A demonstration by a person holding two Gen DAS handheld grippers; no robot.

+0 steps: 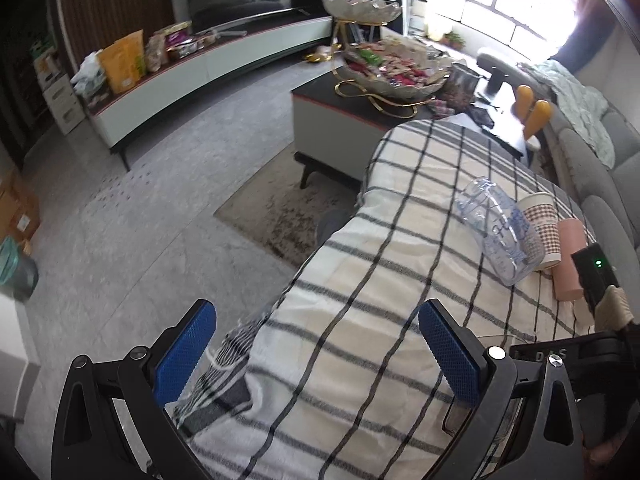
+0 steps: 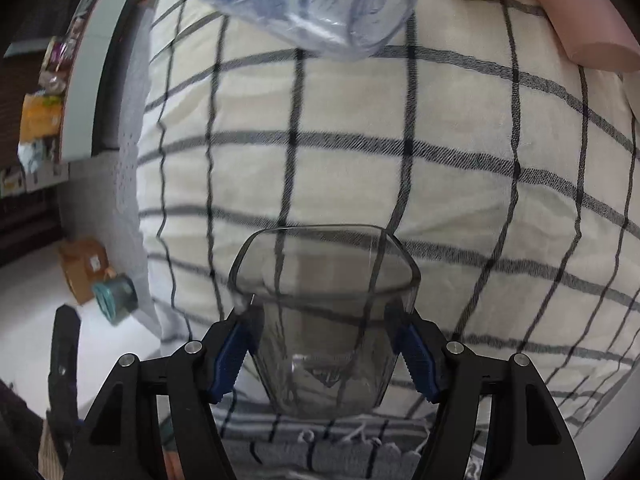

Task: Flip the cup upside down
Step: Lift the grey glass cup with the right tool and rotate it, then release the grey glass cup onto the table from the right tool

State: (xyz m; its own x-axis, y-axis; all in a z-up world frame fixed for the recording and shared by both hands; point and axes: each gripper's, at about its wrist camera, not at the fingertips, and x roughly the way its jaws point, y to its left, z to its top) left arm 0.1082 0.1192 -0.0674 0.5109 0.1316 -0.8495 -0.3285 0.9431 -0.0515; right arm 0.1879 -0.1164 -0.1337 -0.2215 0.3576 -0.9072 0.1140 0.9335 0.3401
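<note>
Two blue-padded claws show up, one in each view. The right claw (image 2: pixel 324 344) is clenched on a clear smoky plastic cup with a squarish rim (image 2: pixel 324 320), low in the middle of the right wrist view, mouth pointing away over the cream checked cloth (image 2: pixel 360 140) on the table. Only the left wrist view shows the left claw (image 1: pixel 316 356), spread wide with nothing in it. Both views show a clear blue-printed cup lying on its side (image 1: pixel 498 232), a paper cup (image 1: pixel 540 224) and a pink roll (image 1: pixel 570 260).
</note>
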